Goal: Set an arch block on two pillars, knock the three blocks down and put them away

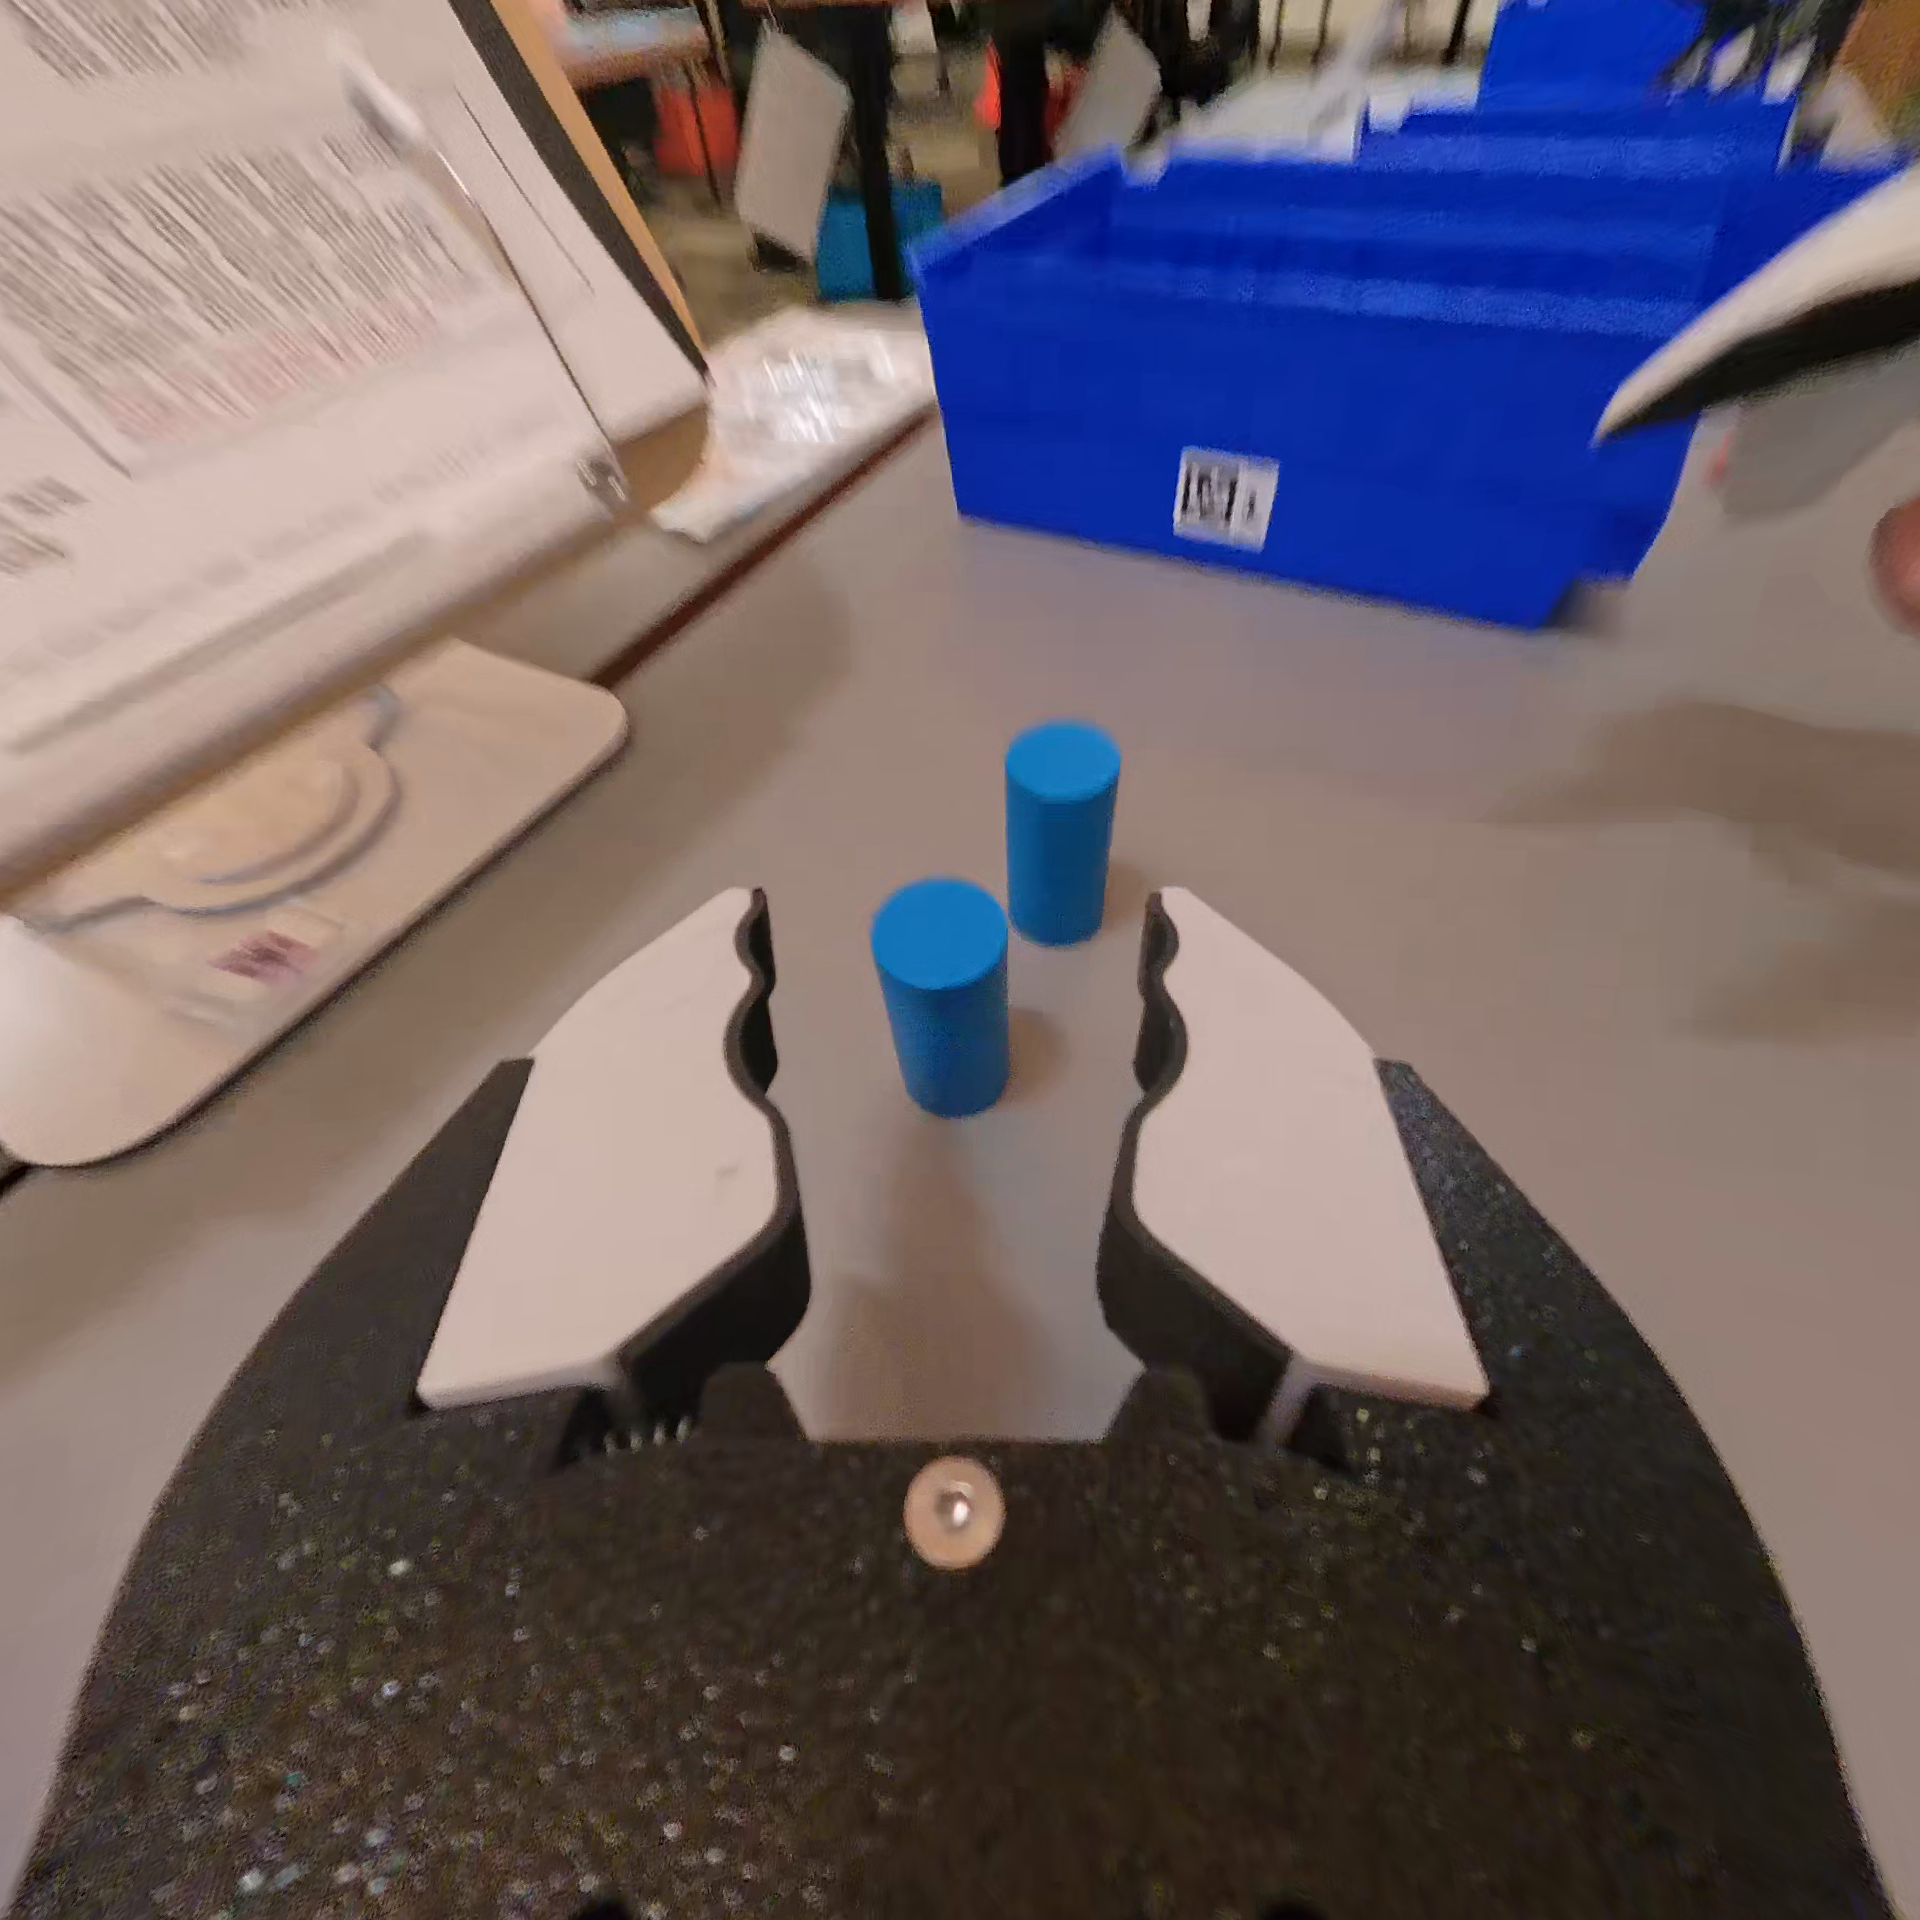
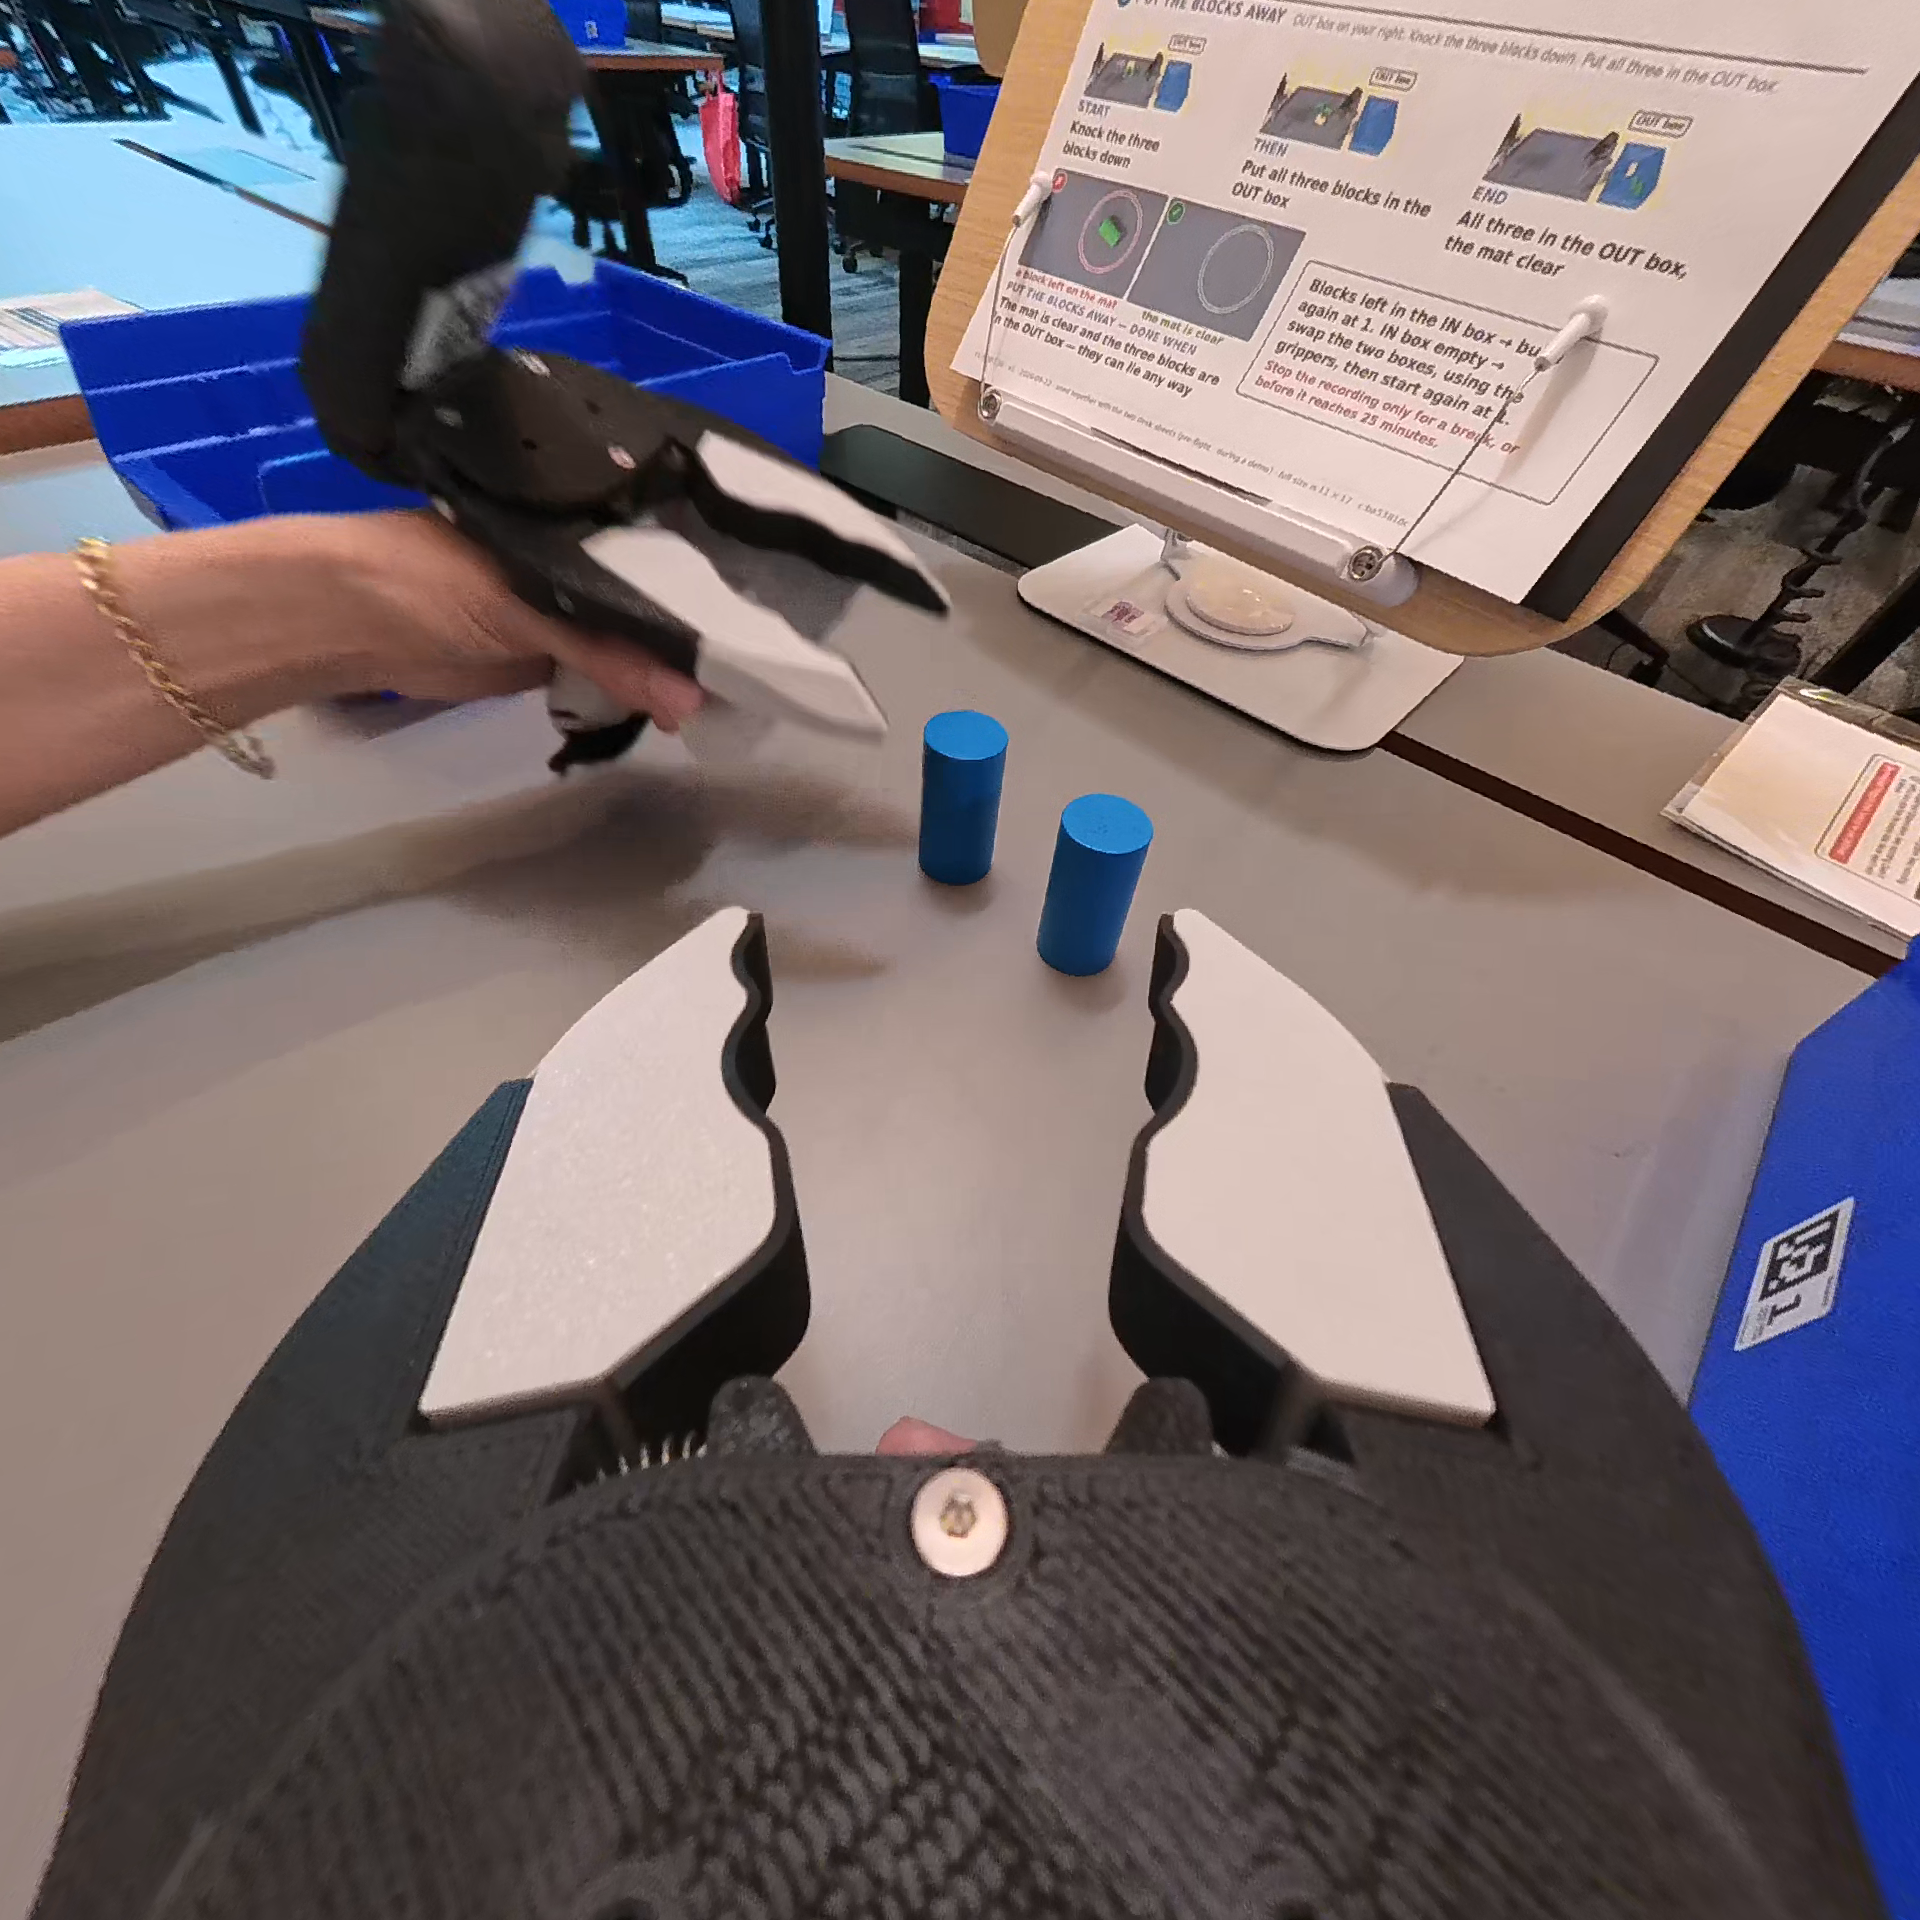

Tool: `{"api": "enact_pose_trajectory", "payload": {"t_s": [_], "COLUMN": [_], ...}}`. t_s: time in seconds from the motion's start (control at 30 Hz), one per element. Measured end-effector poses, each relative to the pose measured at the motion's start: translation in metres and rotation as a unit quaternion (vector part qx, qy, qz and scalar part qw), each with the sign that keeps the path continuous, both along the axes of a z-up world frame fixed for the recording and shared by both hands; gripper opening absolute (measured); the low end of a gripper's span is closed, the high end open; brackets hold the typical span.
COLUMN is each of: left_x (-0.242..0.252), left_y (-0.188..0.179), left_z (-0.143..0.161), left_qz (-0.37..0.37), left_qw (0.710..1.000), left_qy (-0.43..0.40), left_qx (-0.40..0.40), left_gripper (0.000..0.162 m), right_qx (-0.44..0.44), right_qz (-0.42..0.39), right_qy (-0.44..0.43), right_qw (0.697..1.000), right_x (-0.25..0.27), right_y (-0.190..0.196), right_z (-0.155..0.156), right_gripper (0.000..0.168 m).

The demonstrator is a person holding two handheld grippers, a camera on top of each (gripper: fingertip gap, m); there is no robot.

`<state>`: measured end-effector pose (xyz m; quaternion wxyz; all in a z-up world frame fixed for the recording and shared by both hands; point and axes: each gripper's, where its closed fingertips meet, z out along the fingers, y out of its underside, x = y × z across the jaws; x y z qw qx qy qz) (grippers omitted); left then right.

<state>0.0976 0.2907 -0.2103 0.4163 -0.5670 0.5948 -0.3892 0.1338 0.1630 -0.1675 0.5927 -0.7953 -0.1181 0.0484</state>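
Two blue cylinders stand upright and close together on the grey table (image 2: pixel 312 987). My left gripper (image 1: pixel 956 904) is open and empty; the nearer cylinder (image 1: pixel 940 997) shows between its fingertips, the other cylinder (image 1: pixel 1060 831) just beyond. In the right wrist view the left gripper (image 2: pixel 904 660), held by a hand, hovers just left of and above that cylinder (image 2: pixel 963 795) without touching it. My right gripper (image 2: pixel 961 925) is open and empty, its right fingertip close to the second cylinder (image 2: pixel 1093 883). One finger of the right gripper (image 1: pixel 1766 343) shows at the upper right of the left wrist view.
A blue bin (image 1: pixel 1299 364) stands behind the cylinders in the left wrist view and shows at the right edge of the right wrist view (image 2: pixel 1818 1351). Another blue bin (image 2: pixel 208 384) sits behind the left hand. A wooden stand holding a printed sheet (image 2: pixel 1403 260) stands at the table's far side.
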Motion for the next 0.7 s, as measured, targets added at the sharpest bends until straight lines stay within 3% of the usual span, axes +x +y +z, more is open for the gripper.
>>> {"api": "enact_pose_trajectory", "payload": {"t_s": [0.03,0.17,0.23,0.3,0.43,0.53,0.7], "left_x": [-0.005,-0.045,-0.075,-0.111,-0.177,-0.213,-0.246], "left_y": [0.000,0.018,0.041,0.071,0.130,0.156,0.171], "left_z": [0.018,0.101,0.125,0.130,0.106,0.062,-0.012], "left_qz": [0.010,0.076,0.122,0.165,0.187,0.143,0.073], "left_qw": [1.000,0.989,0.986,0.984,0.977,0.967,0.926], "left_qy": [-0.027,-0.121,-0.112,-0.059,0.076,0.184,0.344], "left_qx": [-0.002,-0.025,-0.034,-0.016,0.063,0.105,0.141], "left_gripper": [0.066,0.053,0.050,0.050,0.049,0.041,0.043], "right_qx": [0.000,-0.002,-0.003,-0.001,-0.002,-0.004,-0.010], "right_qz": [0.000,0.003,0.005,0.006,0.005,0.001,0.002], "right_qy": [0.002,0.012,0.013,0.013,0.017,0.025,0.023], "right_qw": [1.000,1.000,1.000,1.000,1.000,1.000,1.000], "right_x": [0.000,-0.001,-0.003,-0.003,-0.002,0.000,-0.001], "right_y": [0.000,0.000,-0.001,-0.001,-0.003,-0.004,-0.003], "right_z": [0.000,-0.003,-0.003,-0.004,-0.007,-0.009,-0.013], "right_gripper": [0.071,0.071,0.071,0.071,0.071,0.071,0.071]}}
